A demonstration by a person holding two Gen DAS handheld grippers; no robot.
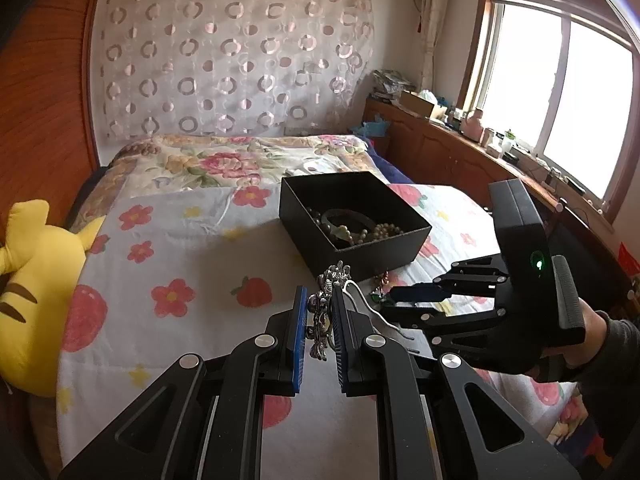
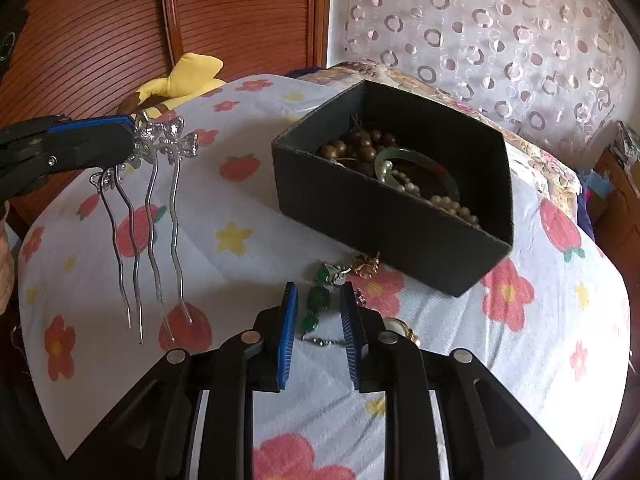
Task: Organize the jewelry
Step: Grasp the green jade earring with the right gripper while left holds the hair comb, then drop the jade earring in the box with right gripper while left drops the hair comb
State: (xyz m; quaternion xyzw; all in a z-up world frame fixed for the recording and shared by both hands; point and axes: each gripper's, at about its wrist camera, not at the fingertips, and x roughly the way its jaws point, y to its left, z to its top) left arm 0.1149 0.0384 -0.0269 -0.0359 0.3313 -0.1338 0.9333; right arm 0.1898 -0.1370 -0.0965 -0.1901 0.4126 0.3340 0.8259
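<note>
My left gripper is shut on a silver hair comb with flower ornaments. In the right wrist view the hair comb hangs from that gripper above the bed, its wavy prongs pointing down. My right gripper is low over the sheet and open. A string of green beads lies between its pads, which do not touch it. The same gripper appears in the left wrist view, right of the comb. A black box behind holds brown beads, a green bangle and pearls.
The flowered bedsheet covers the bed. Gold-coloured pieces lie loose in front of the box. A yellow plush toy lies at the left by the wooden headboard. A cluttered wooden cabinet runs under the window.
</note>
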